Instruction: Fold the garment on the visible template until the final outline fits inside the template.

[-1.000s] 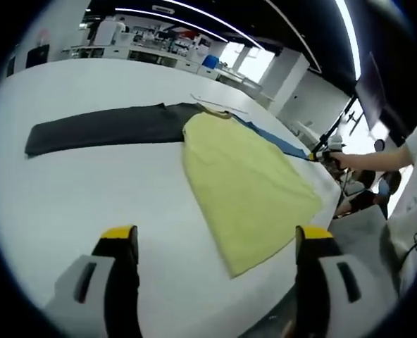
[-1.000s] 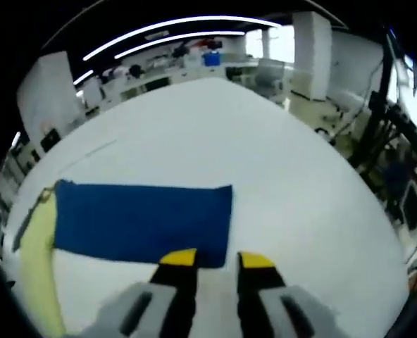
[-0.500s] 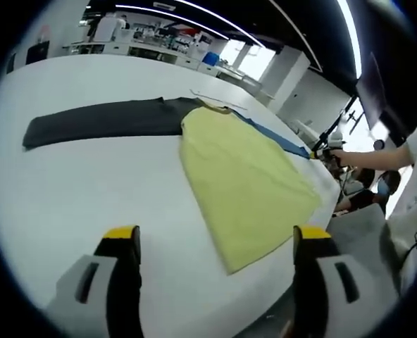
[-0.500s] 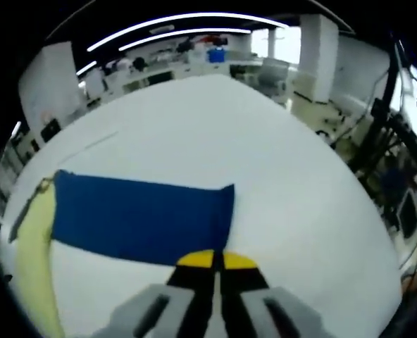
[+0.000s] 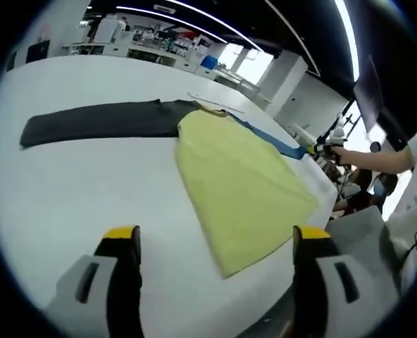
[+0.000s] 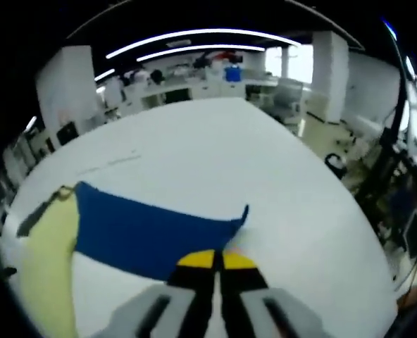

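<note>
White tabletop [image 5: 67, 183], broad and matte, set in an open workshop hall with ceiling strip lights and benches beyond. One garment [image 5: 237, 183] lies spread flat on it: a yellow body panel, one dark grey sleeve [image 5: 96, 121] stretched straight out to one side, one blue sleeve [image 6: 148, 229] stretched to the other, laid out so each part can be turned inward in sequence. No separate template outline can be made out on the surface. Two grippers. Right gripper [image 6: 213, 259]: yellow tips pressed together on the cuff corner of the blue sleeve, that corner raised off the table, judged the start of folding the sleeve toward the body. Left gripper [image 5: 215, 236]: jaws spread wide, holding nothing, poised above the table near the garment's hem, apparently waiting its turn.
</note>
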`<move>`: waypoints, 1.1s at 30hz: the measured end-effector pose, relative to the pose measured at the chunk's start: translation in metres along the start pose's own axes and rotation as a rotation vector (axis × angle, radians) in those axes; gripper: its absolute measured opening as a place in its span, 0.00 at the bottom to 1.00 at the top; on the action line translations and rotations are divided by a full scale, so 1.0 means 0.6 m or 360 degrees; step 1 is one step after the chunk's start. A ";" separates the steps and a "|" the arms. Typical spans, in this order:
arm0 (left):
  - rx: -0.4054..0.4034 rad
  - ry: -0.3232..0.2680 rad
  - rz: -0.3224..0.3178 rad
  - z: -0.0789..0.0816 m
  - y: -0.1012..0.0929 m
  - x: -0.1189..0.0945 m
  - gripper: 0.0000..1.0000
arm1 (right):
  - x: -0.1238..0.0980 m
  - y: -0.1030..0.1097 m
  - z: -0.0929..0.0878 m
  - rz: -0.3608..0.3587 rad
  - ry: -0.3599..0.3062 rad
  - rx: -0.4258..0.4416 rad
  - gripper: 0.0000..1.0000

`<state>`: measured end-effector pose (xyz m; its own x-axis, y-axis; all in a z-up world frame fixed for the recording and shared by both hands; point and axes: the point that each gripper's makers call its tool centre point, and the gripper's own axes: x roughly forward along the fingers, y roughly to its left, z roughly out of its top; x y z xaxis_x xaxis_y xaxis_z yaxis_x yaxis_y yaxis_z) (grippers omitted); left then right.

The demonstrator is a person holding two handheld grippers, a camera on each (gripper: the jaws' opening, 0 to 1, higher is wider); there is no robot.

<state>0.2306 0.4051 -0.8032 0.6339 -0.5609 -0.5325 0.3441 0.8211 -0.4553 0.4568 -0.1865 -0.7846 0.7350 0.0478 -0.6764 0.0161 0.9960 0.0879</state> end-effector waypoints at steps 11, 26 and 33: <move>0.0164 0.0020 -0.0011 0.019 0.009 -0.005 0.88 | 0.000 0.178 0.061 0.0378 -0.0117 -0.0134 0.00; 0.0365 0.0086 0.0028 0.013 0.003 -0.020 0.90 | -0.009 0.411 0.112 0.0806 -0.0158 -0.0120 0.00; 0.0347 0.0069 0.0040 0.013 0.000 -0.023 0.89 | 0.001 0.493 0.123 0.0952 -0.0132 -0.0101 0.00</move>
<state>0.2276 0.4137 -0.7903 0.6153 -0.5401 -0.5742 0.4731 0.8357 -0.2790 0.5120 0.1023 -0.7048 0.6546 0.5971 -0.4637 -0.4546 0.8009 0.3896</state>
